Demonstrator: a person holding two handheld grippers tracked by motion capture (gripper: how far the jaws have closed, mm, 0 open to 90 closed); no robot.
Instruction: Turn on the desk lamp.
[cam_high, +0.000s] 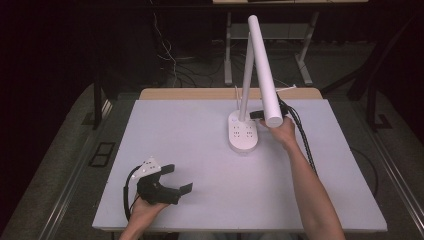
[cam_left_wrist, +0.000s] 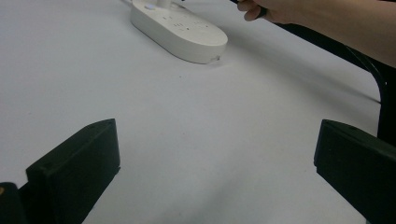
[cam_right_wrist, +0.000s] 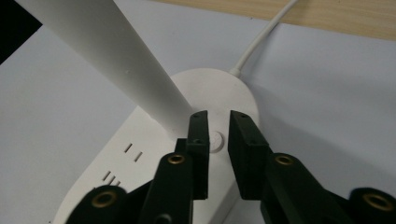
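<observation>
A white desk lamp stands at the table's back middle. Its oval base (cam_high: 243, 132) carries socket slots, and its long tube head (cam_high: 262, 70) leans up over a thin stem (cam_high: 246, 80). My right gripper (cam_high: 255, 115) hovers at the base's back end beside the stem. In the right gripper view its jaws (cam_right_wrist: 219, 116) stand a narrow gap apart, holding nothing, just over a small round button (cam_right_wrist: 216, 140) on the base (cam_right_wrist: 210, 88). My left gripper (cam_high: 179, 178) rests near the front left of the table, wide open and empty (cam_left_wrist: 217, 172).
The lamp's white cable (cam_right_wrist: 261, 39) runs off the base toward the table's wooden back edge (cam_high: 200, 93). A black cable (cam_high: 302, 137) trails along my right forearm. The white tabletop (cam_high: 200, 150) spreads between the two grippers.
</observation>
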